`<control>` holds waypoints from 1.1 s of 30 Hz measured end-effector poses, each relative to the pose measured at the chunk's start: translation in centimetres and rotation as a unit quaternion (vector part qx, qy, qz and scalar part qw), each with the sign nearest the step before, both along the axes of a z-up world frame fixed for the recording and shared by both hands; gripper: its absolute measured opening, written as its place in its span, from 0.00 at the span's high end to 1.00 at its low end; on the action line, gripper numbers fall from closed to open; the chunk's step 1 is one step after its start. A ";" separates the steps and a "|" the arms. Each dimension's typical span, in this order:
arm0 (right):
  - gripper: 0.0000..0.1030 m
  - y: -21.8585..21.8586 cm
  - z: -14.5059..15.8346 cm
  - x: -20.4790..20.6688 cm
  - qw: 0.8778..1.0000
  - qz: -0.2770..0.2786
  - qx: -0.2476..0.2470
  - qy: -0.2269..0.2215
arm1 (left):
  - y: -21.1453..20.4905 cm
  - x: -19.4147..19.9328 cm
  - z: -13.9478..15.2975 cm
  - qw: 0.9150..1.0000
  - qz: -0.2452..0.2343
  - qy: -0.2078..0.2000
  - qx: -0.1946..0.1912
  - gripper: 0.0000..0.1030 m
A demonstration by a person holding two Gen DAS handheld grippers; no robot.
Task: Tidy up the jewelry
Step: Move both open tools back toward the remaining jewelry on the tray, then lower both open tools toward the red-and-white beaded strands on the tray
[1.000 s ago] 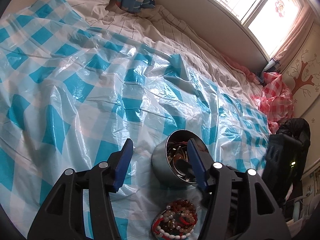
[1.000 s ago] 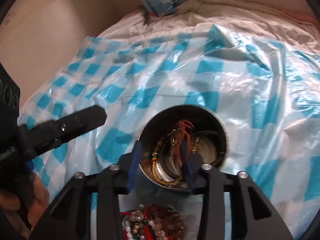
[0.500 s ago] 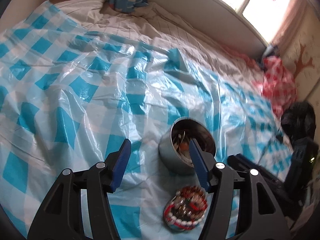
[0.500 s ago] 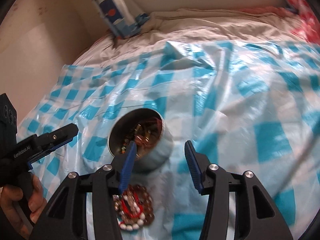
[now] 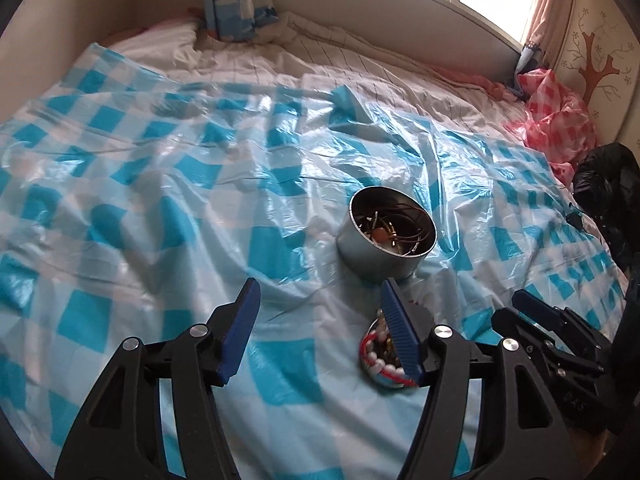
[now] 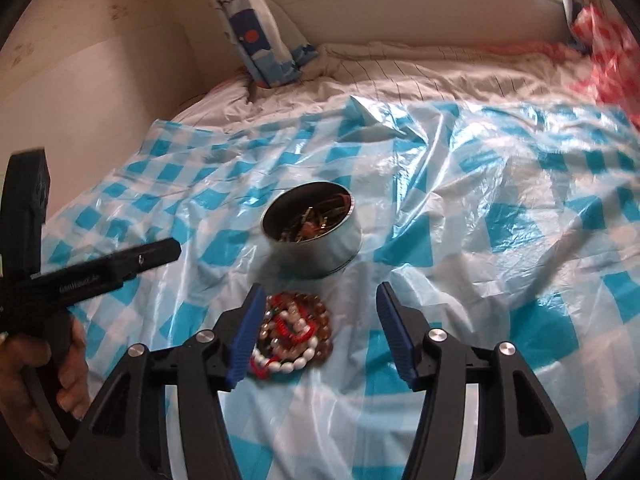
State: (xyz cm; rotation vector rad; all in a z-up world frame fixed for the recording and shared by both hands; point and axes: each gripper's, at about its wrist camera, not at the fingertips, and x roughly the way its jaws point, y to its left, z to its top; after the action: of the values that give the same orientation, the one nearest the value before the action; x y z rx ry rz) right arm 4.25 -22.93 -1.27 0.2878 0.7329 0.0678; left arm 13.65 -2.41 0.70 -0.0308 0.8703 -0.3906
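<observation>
A round metal tin [image 5: 386, 238] holding tangled bracelets and chains stands on the blue-checked plastic sheet [image 5: 160, 184]; it also shows in the right wrist view [image 6: 314, 230]. A small lid heaped with bead bracelets [image 6: 294, 334] lies just in front of the tin, partly hidden behind my left gripper's right finger in the left wrist view [image 5: 380, 354]. My left gripper [image 5: 320, 308] is open and empty, above the sheet, short of the tin. My right gripper [image 6: 320, 306] is open and empty, above the sheet, near side of the tin, the beads by its left finger.
The sheet covers a bed with a striped quilt [image 5: 360, 68]. A blue patterned curtain [image 6: 256, 32] hangs at the back corner. A pink checked plastic bag [image 5: 556, 120] and a black bag [image 5: 608, 188] lie at the right edge. A wall is on the left.
Both grippers have pulled back and up from the tin. The right gripper, which was down inside the tin's mouth, is now open and clear of it. The tin and beads look farther away.
</observation>
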 end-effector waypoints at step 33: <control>0.46 1.7 -1.0 -0.2 0.999 0.017 -0.030 0.012 | -1.1 -2.8 -1.6 0.997 -0.006 -0.039 0.064 0.34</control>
State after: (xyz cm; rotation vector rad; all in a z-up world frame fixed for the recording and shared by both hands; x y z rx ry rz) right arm 4.06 -21.19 -2.31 0.2199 0.7630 0.0754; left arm 10.84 -3.55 -0.87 0.1065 0.8167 -0.3446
